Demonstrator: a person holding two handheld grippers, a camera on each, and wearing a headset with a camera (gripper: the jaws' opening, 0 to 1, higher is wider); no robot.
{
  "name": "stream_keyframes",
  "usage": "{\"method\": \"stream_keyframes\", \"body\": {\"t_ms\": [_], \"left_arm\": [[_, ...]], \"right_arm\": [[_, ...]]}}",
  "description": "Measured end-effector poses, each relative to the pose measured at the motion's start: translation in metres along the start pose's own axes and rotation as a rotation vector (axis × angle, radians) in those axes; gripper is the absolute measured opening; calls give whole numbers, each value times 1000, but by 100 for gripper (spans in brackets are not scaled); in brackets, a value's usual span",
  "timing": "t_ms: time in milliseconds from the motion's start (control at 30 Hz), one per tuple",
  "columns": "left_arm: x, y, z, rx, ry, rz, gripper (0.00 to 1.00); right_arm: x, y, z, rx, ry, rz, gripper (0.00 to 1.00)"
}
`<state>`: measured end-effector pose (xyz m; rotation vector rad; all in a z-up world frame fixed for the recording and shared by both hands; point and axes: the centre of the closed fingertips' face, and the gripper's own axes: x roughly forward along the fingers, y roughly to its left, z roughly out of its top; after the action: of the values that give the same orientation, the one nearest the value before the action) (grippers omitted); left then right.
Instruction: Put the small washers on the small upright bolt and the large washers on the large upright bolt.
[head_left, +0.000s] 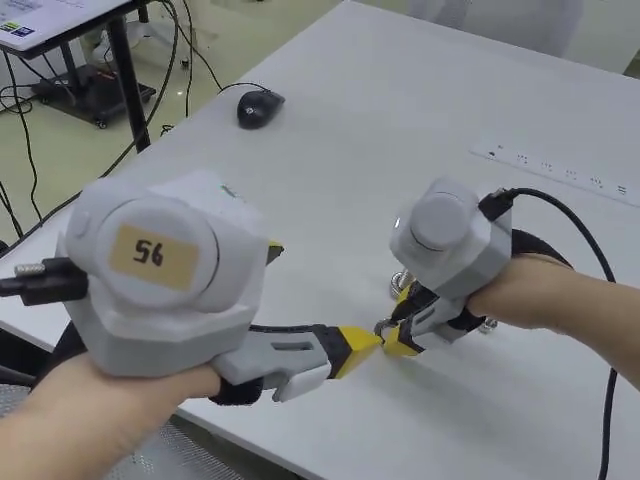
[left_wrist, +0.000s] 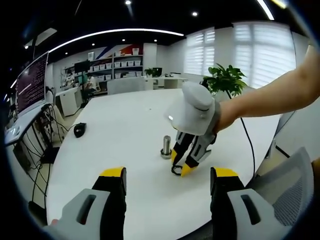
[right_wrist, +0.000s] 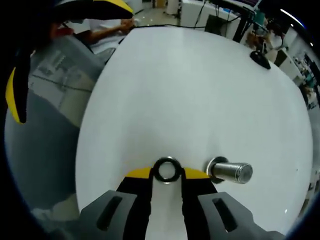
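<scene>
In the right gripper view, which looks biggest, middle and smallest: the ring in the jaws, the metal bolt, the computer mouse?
1. the bolt
2. the washer (your ring), slightly smaller
3. the mouse, small here only because it lies far from the camera

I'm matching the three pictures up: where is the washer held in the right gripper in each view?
Head view: washer lower centre-right, at the right gripper's yellow tips.
Left gripper view: washer at centre, under that gripper, below-right of the bolt.
Right gripper view: washer bottom centre, between the jaws, left of the bolt.
Shared landmark: the black mouse.
</scene>
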<state>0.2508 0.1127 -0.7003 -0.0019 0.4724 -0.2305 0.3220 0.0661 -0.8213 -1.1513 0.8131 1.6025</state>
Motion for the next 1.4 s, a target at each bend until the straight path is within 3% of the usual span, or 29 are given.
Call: {"method": "stream_keyframes", "body": {"t_ms": [367, 567, 900, 1133, 1400], "left_arm": [[2, -1, 0, 10, 5, -5, 67], [5, -3, 2, 14, 4, -10, 67], [8, -7, 6, 18, -3, -19, 67], [7, -3, 7, 10, -9, -9, 67], [7, 1, 5, 2, -5, -1, 67]], "right_arm": [[-22, -5, -9, -12, 5, -16, 21], [-45, -18, -7, -18, -1, -58, 22], [-78, -47, 8, -37, -16, -136, 22], [-77, -64, 18, -58, -1, -147, 22], [-61, -66, 18, -64, 27, -113, 22]]}}
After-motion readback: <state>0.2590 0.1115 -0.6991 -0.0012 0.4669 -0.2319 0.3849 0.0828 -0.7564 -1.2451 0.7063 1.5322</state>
